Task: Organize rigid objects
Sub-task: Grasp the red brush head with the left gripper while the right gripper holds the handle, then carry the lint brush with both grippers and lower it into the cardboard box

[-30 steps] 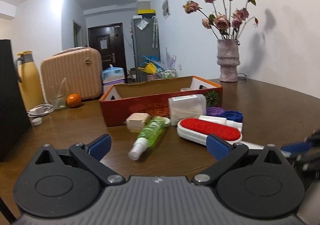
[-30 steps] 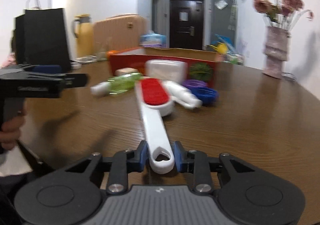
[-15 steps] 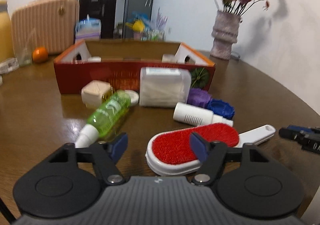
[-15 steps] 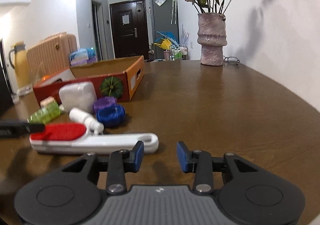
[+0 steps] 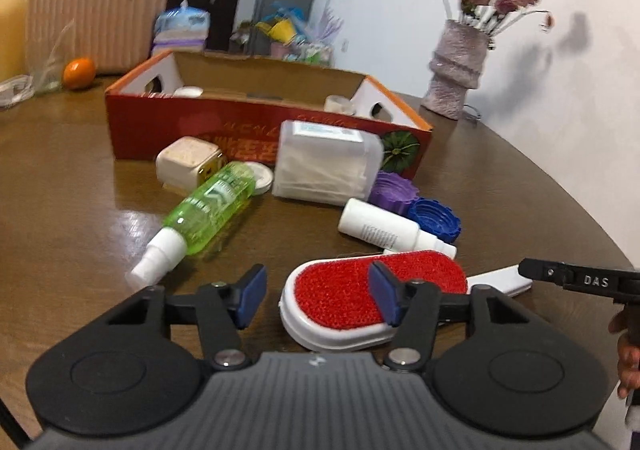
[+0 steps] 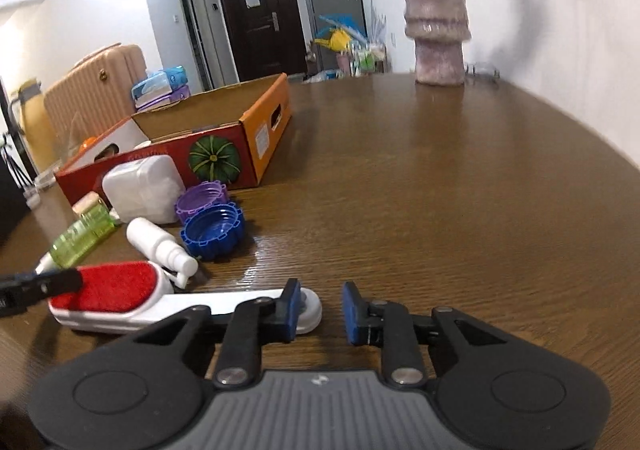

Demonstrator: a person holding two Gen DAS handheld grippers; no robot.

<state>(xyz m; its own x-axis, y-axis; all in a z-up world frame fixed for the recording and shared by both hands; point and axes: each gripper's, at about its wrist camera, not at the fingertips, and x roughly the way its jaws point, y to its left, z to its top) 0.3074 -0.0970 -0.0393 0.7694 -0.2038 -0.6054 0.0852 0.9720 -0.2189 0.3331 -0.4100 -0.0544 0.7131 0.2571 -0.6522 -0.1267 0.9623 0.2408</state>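
A lint brush with a red pad (image 5: 344,298) and a long white handle (image 6: 224,302) lies on the brown table (image 6: 440,210). My left gripper (image 5: 318,298) hovers over the brush's head with its jaws closing. The right pad is over the red surface and the left pad stands just clear of the head's rim. My right gripper (image 6: 322,310) is at the handle's round end, its jaws closing, with only the tip of the handle past the left pad. The red cardboard box (image 5: 256,126) stands behind, open at the top.
In front of the box lie a green spray bottle (image 5: 208,210), a small white bottle (image 5: 380,230), a blue cap (image 6: 212,230), a purple cap (image 6: 200,200), a white plastic case (image 5: 328,162) and a cream cube (image 5: 188,162). A vase (image 6: 436,30) stands far right.
My right gripper let go of the handle and swung to its right side. The brush now lies crosswise. My left gripper moved in over the red head and narrowed.
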